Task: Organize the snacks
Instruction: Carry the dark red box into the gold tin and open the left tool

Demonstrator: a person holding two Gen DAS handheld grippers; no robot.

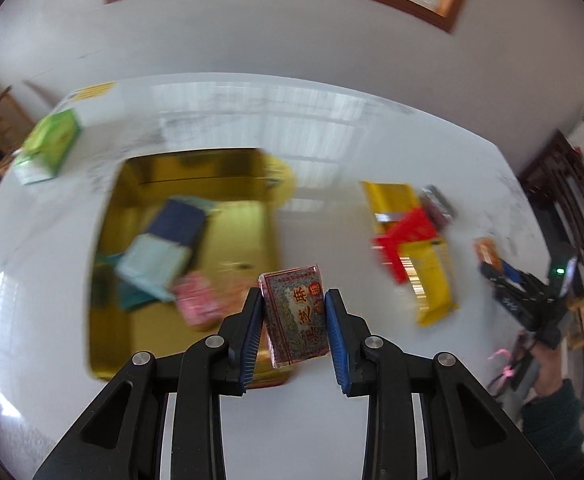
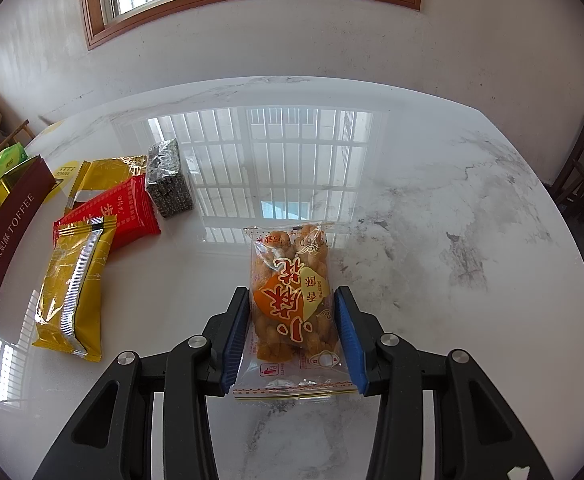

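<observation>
My left gripper (image 1: pixel 294 300) is shut on a small dark sesame snack block (image 1: pixel 298 320) with a red label, held above the front right corner of the gold tin (image 1: pixel 195 164). Several snack packets lie in the tin, blurred by motion. In the right wrist view my right gripper (image 2: pixel 292 292) is shut on a clear packet of fried dough twists (image 2: pixel 292 276), low over the white marble table (image 2: pixel 412 200). The left wrist view shows the right gripper (image 1: pixel 492 268) at the far right with that orange packet (image 1: pixel 486 250).
Left of the right gripper lie a gold packet (image 2: pixel 73 292), a red packet (image 2: pixel 111 216), another gold packet (image 2: pixel 107 176) and a second sesame block (image 2: pixel 167 180). The maroon toffee box wall (image 2: pixel 3 248) and a green tissue pack (image 2: pixel 9 160) are at the far left.
</observation>
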